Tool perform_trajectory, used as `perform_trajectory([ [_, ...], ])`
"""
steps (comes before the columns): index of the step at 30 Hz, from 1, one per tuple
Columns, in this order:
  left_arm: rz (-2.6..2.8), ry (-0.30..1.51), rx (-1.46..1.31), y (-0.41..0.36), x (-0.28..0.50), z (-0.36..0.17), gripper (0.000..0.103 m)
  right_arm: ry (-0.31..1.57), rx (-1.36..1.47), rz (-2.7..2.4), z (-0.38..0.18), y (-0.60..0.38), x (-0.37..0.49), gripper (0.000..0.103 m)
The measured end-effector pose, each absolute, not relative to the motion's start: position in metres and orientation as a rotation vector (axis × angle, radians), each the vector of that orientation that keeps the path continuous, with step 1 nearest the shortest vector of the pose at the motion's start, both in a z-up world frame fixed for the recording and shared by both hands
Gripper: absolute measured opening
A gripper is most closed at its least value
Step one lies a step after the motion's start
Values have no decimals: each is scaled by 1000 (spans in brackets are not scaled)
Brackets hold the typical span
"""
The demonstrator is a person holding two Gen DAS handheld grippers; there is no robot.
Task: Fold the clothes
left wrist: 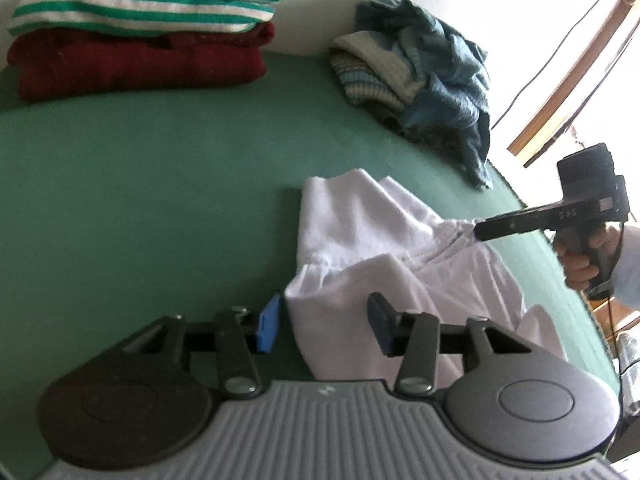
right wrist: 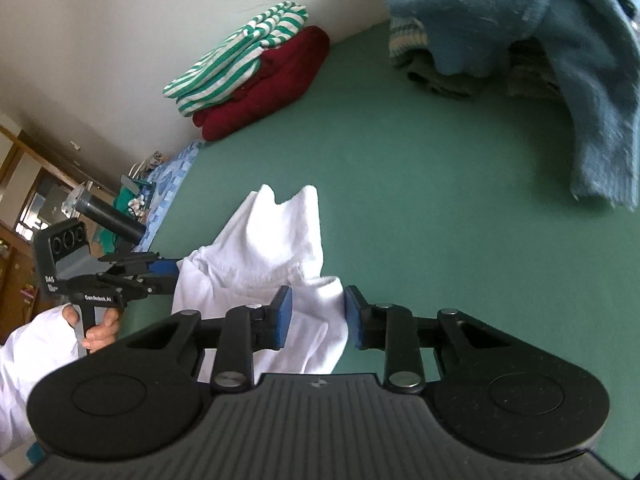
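A white garment [left wrist: 360, 240] [right wrist: 272, 248] lies bunched on the green surface [left wrist: 160, 180] near its front edge. My left gripper [left wrist: 324, 324] stands open around the garment's near fold, and its left pad [left wrist: 269, 326] sits just off the cloth's edge. In the right wrist view the left gripper [right wrist: 172, 276] meets the garment's left side. My right gripper [right wrist: 316, 320] is shut on a thick fold of the white garment, which fills the gap between its blue pads. From the left wrist view the right gripper [left wrist: 478, 230] pinches the cloth, and creases run toward its tip.
A folded stack stands at the back by the wall: a green-and-white striped top [left wrist: 140, 4] [right wrist: 240, 56] on a dark red one [left wrist: 140, 64] [right wrist: 276, 84]. A loose pile of blue clothes [left wrist: 432, 76] [right wrist: 540, 40] lies at the back right. Hands [left wrist: 580, 264] [right wrist: 100, 328] grip both handles.
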State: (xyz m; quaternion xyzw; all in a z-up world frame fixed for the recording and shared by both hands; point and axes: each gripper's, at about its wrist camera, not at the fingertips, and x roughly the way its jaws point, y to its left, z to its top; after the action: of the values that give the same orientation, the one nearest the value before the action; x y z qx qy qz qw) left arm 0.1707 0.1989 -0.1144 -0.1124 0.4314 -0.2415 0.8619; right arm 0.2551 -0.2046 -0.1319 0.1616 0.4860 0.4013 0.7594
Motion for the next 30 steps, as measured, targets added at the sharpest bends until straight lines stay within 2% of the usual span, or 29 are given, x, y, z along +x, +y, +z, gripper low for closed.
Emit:
perform_trajectory([
  [4,-541,895,-232,190,175,-114,71,1042,336,900,-133,-197,260,29],
  [6,-563,891,-220,183,176,-114,86,1027,316,909,-132,-194,260,29],
  [9,-580,877,-148,165,171,-115,100,1007,291,915,-131,-191,259,28],
  [13,-535,847,-59,150,162,-116,100,987,287,927,-133,-194,253,28],
  [17,-521,863,-87,152,165,-115,102,985,316,935,-136,-204,247,27],
  [30,-443,868,9,135,164,-115,102,934,234,865,-132,-199,232,7],
])
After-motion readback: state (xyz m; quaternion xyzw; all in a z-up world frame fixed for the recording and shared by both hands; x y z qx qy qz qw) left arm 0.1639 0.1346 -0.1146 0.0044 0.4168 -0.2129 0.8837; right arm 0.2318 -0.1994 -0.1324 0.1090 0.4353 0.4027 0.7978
